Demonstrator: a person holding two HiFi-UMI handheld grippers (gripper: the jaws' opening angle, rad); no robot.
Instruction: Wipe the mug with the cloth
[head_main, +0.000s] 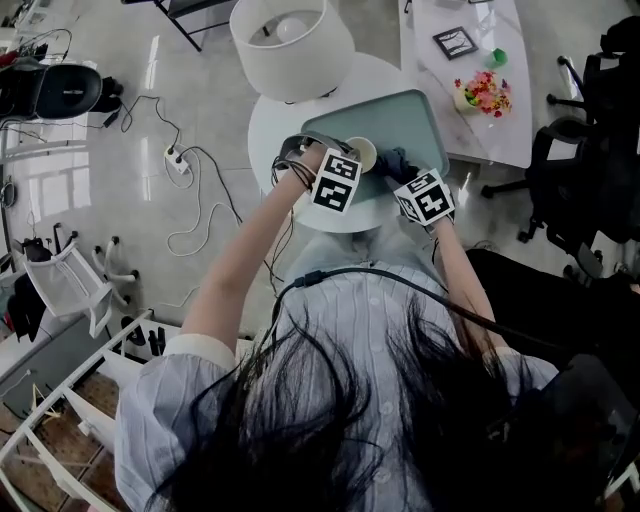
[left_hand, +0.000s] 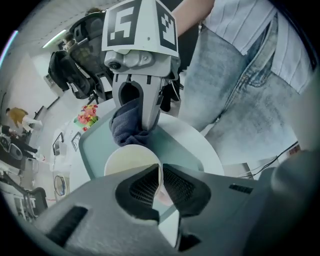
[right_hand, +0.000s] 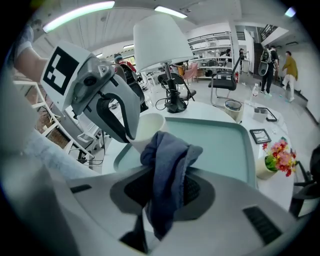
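Note:
A cream mug (left_hand: 131, 160) stands tilted over the teal tray (left_hand: 95, 145) on the round white table. My left gripper (left_hand: 161, 172) is shut on the mug's rim wall, one pad inside and one outside. My right gripper (right_hand: 167, 187) is shut on a dark blue cloth (right_hand: 167, 170), which bunches above its jaws and hangs below them. The cloth (left_hand: 127, 127) touches the mug's far rim. In the head view both grippers meet over the tray (head_main: 400, 115), the left gripper (head_main: 350, 165) at the mug (head_main: 362, 152) and the right gripper (head_main: 405, 178) beside the cloth (head_main: 395, 162).
A white lamp (head_main: 290, 40) stands at the table's far side. A second white table holds a flower pot (head_main: 483, 93) and a small picture frame (head_main: 455, 42). Black chairs (head_main: 590, 150) stand to the right. A power strip with cables (head_main: 177, 160) lies on the floor to the left.

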